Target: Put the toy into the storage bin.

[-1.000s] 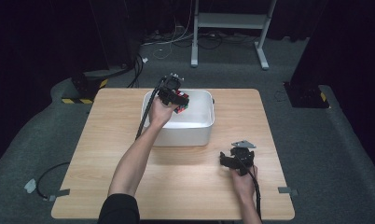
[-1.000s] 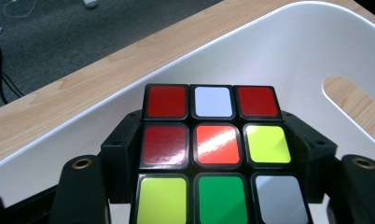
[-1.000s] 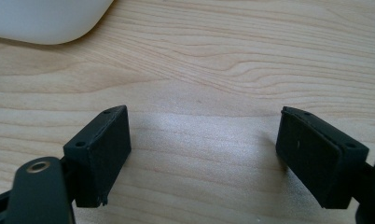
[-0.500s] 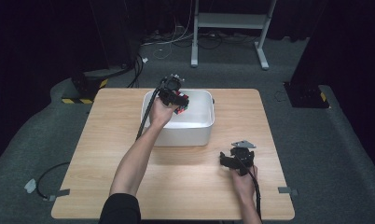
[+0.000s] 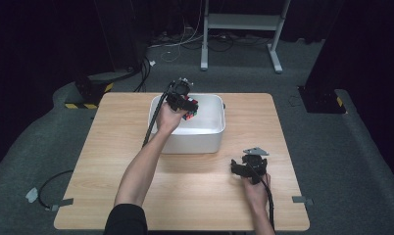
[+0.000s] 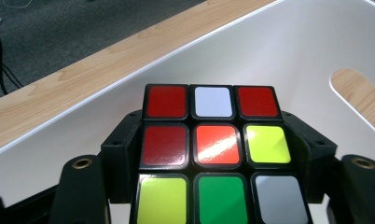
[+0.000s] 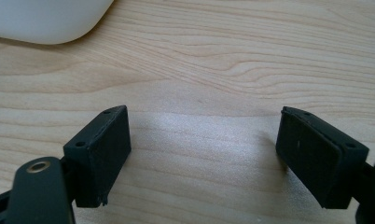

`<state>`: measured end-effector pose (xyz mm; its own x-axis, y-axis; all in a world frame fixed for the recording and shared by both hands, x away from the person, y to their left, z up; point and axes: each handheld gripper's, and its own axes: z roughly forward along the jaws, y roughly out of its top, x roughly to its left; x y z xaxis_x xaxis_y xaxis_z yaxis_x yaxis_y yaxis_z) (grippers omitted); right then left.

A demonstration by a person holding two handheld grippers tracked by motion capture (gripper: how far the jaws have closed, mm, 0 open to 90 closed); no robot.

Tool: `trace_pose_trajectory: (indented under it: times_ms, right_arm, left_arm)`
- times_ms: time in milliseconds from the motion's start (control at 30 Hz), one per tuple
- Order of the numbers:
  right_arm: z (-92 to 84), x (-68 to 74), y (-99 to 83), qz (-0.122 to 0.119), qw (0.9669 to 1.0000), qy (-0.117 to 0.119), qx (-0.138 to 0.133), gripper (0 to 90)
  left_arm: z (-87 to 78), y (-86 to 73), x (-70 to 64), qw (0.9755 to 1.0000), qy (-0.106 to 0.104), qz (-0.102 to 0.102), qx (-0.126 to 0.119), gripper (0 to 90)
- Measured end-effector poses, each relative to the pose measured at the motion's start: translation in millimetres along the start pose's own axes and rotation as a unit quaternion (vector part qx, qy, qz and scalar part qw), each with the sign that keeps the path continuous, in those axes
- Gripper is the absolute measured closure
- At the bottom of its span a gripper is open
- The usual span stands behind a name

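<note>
While held over the white bin [image 5: 192,134], at twelve o'clock on the desk [image 5: 102,147], puzzle cube [image 6: 212,154]: pinched by left gripper [image 5: 181,100] fingers. Right gripper [image 7: 204,154], five o'clock: fingers spread, empty.

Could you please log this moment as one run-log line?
left gripper: shut on puzzle cube, over white bin | right gripper: open, empty, above table

A light wooden table [image 5: 107,161] stood on grey carpet [image 5: 332,147] in a dim room hung with black curtains [image 5: 48,34]. Beyond the table's far edge a white metal stand [image 5: 241,22] rested on the floor, with loose cables [image 5: 185,41] tangled near its foot. A black-and-yellow striped block [image 5: 87,93] sat at the far left, and a cable [image 5: 50,183] lay on the carpet at the near left.
</note>
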<state>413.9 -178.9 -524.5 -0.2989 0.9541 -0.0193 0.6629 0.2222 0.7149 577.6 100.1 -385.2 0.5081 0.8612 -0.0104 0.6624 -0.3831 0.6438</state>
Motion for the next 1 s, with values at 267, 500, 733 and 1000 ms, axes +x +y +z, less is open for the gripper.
trace_pose_trajectory:
  times_ms: [267, 500, 733, 1000]
  right_arm:
    - [0.1, 0.0, -0.1, 0.0, 1.0, 0.0, 0.0, 17.5]
    - [-0.1, 0.2, 0.0, 0.001, 1.0, 0.0, 0.001, 17.5]
    - [0.0, 0.2, 0.0, 0.001, 1.0, 0.0, 0.0, 17.5]
    - [0.0, 0.2, 0.0, 0.001, 1.0, 0.0, 0.0, 17.5]
  left_arm:
    - [-0.2, 0.4, -2.3, 0.9999, -0.001, 0.01, 0.007, 33.0]
    - [-4.8, 0.4, -5.2, 0.9999, -0.003, 0.013, 0.003, 33.1]
    - [-7.4, -3.1, -8.6, 0.9999, -0.006, 0.016, 0.002, 33.0]
    - [-9.4, -6.0, -6.9, 0.9998, -0.009, 0.014, 0.006, 33.1]
